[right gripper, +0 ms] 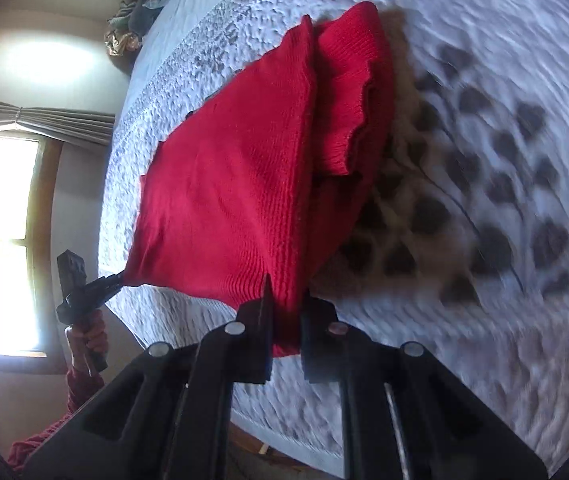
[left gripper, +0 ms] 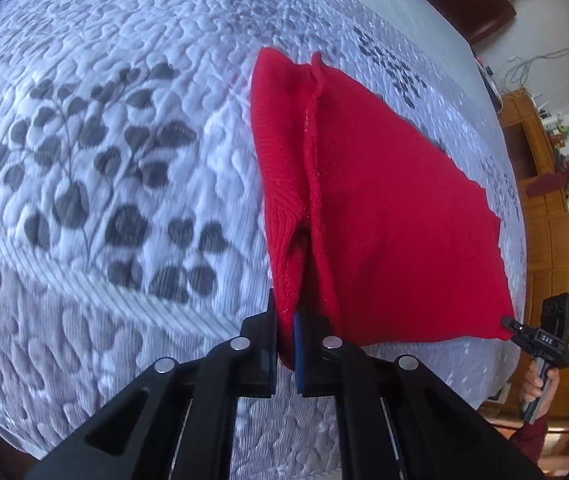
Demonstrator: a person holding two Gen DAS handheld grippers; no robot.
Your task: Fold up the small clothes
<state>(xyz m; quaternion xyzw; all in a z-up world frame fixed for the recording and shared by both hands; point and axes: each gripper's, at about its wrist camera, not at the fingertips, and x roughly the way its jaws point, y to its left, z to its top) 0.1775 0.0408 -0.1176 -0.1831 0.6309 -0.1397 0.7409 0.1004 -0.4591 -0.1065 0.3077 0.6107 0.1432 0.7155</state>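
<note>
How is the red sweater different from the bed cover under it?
The red sweater is one plain bright colour; the bed cover is pale with dark leaf prints. The sweater is knitted in fine ribs; the cover is puffy and quilted. The sweater's near edge is lifted, pinched by the left gripper and the right gripper; the cover lies spread flat. Both are soft cloth.

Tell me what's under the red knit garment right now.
Under the red knit garment only the leaf-patterned quilt shows; anything beneath its far, resting part is covered.
</note>
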